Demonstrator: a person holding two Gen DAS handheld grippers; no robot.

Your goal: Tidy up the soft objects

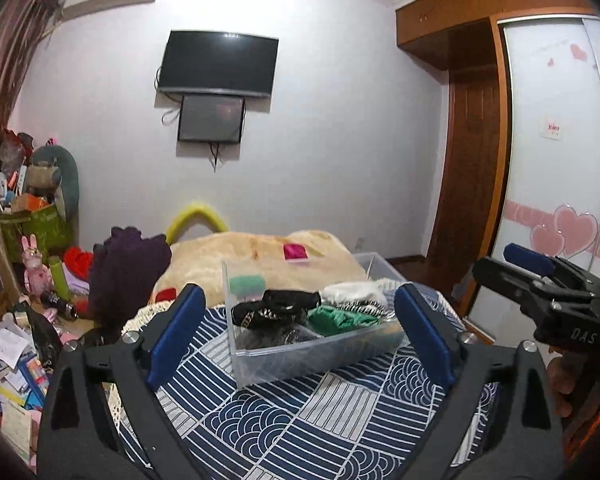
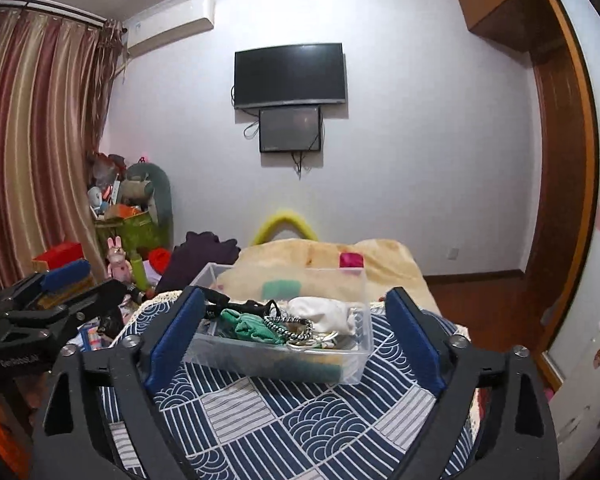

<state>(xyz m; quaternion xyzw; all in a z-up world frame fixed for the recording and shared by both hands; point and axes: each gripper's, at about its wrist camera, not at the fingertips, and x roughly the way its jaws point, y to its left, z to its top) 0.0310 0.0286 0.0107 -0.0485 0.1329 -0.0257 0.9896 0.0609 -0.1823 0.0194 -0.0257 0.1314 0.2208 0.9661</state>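
A clear plastic box stands on the blue-and-white patterned bedcover. It holds soft items: a black piece, a green piece, a white piece. The box also shows in the right wrist view with a green piece and a white piece. My left gripper is open and empty, just short of the box. My right gripper is open and empty, its fingers either side of the box's near wall. Each gripper shows at the other view's edge.
A beige blanket with a small pink item lies behind the box. A dark purple garment sits at the bed's left. Toys, papers and a green bag clutter the floor at left. A wardrobe stands at right.
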